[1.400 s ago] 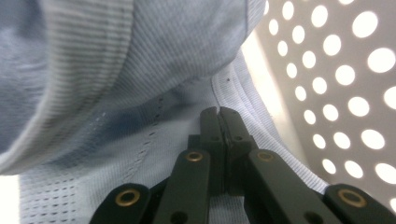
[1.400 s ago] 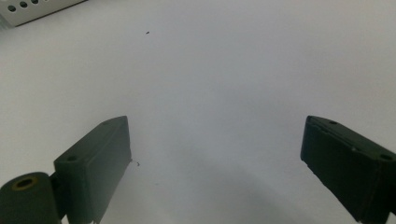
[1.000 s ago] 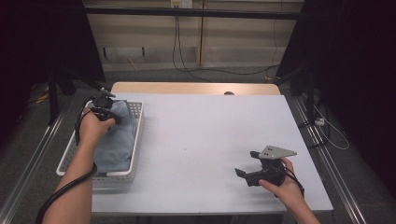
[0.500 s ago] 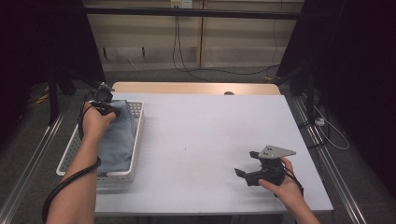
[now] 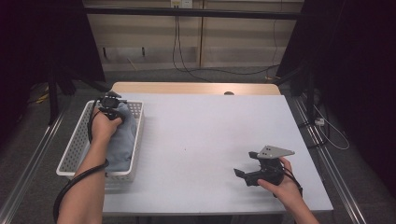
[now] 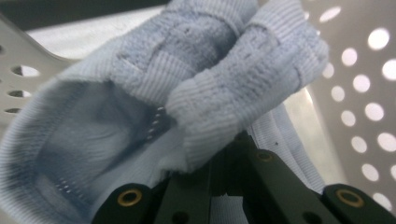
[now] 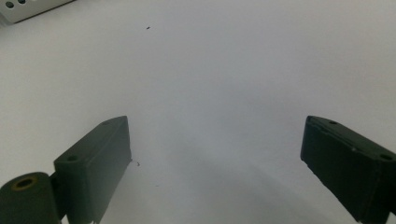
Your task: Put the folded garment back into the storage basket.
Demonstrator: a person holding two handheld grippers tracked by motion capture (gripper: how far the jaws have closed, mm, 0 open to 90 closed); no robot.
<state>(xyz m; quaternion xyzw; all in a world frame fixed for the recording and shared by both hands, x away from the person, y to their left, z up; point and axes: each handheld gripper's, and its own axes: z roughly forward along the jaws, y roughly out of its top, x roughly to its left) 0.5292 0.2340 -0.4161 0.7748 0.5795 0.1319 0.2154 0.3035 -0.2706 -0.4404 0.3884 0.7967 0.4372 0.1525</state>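
Note:
A light blue knitted cloth (image 5: 122,140) lies in a white perforated basket (image 5: 74,140) at the table's left. My left gripper (image 5: 113,112) points down over the basket's far end, shut on a bunched fold of the cloth. In the left gripper view the ribbed cloth (image 6: 210,74) bulges over my closed left gripper (image 6: 233,144), with the basket wall (image 6: 355,93) behind it. My right gripper (image 5: 242,177) rests near the table's front right. Its jaws stand wide apart with nothing between them, and in the right gripper view the right gripper (image 7: 215,158) frames bare table (image 7: 210,70).
The white table (image 5: 210,130) stretches between the basket and my right hand. A corner of the basket (image 7: 28,9) peeks in at the top left of the right gripper view. Dark curtains and floor cables lie beyond the table's far edge.
My left hand has sunk toward the basket with the cloth still gripped, and the cloth now lies lower. The right hand and gripper have stayed where they were.

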